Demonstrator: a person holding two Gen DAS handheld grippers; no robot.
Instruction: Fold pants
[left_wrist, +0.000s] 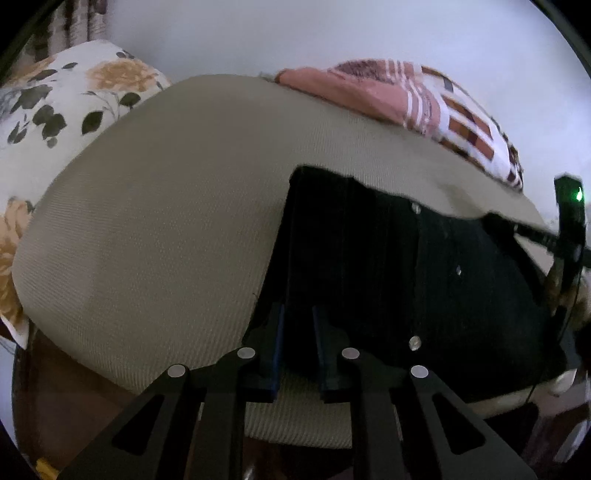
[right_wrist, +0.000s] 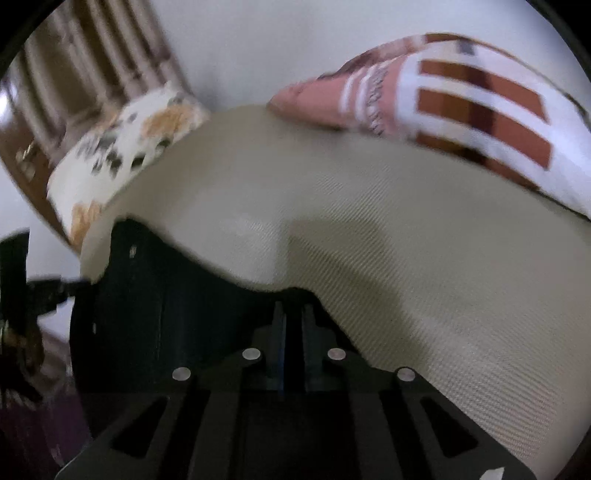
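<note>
Black pants (left_wrist: 388, 266) with small metal rivets (left_wrist: 415, 342) lie flat on a beige mattress (left_wrist: 166, 221). My left gripper (left_wrist: 298, 310) is shut on the near left edge of the pants, with dark cloth pinched between its blue-padded fingers. In the right wrist view the pants (right_wrist: 166, 314) fill the lower left. There my right gripper (right_wrist: 292, 308) is shut on the pants' far right corner, its fingers nearly together over black fabric. The right gripper's body (left_wrist: 569, 221), with a green light, shows at the left wrist view's right edge. The left one (right_wrist: 37, 291) appears blurred at the far left.
A floral pillow (left_wrist: 55, 103) lies at the mattress's back left. A pink, brown and white striped blanket (left_wrist: 424, 99) is bunched at the back right. A pale wall stands behind. A dark wooden frame (left_wrist: 55, 398) shows below the mattress's near edge.
</note>
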